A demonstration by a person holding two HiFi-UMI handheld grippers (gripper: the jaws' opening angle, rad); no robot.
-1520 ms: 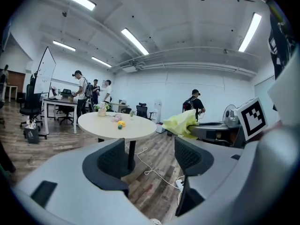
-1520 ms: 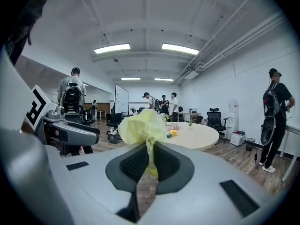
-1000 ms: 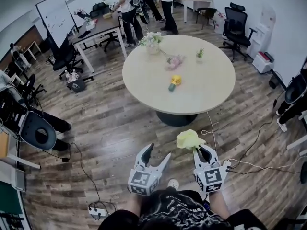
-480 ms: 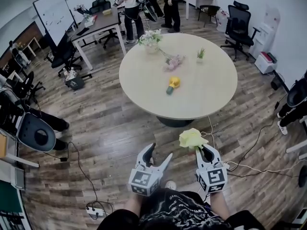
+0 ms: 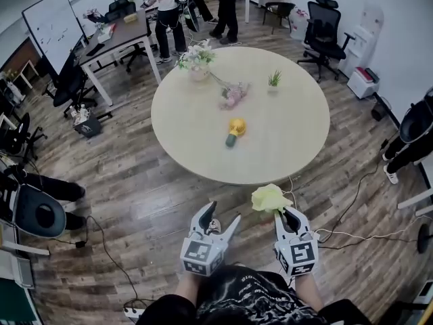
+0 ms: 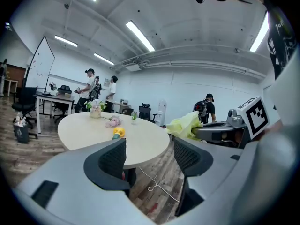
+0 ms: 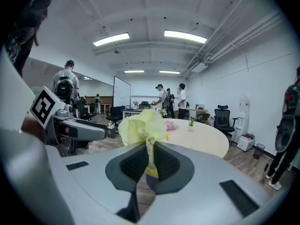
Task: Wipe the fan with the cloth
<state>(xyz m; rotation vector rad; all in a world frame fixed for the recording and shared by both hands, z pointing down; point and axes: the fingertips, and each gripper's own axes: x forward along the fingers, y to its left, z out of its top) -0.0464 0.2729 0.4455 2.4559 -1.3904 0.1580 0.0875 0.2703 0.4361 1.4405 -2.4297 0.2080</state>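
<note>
A small yellow fan (image 5: 234, 130) with a green handle lies near the middle of the round table (image 5: 183, 134); it also shows in the left gripper view as the fan (image 6: 117, 134). My right gripper (image 5: 280, 213) is shut on a yellow cloth (image 5: 269, 198), which bunches above the jaws as the cloth (image 7: 142, 124). My left gripper (image 5: 224, 216) is open and holds nothing, its gap (image 6: 149, 159) showing floor and table. Both grippers hang over the wooden floor, short of the table's near edge.
A vase of flowers (image 5: 195, 59), a pink bunch (image 5: 231, 95) and a small plant (image 5: 273, 80) stand on the table. Cables (image 5: 352, 234) trail on the floor at right. Office chairs (image 5: 321, 25), desks (image 5: 115, 39), a whiteboard (image 5: 47, 27) and standing people (image 5: 169, 9) lie beyond.
The table and fan have drawn closer to me and shifted slightly left in the head view. Both grippers keep their pose, the right still holding the cloth.
</note>
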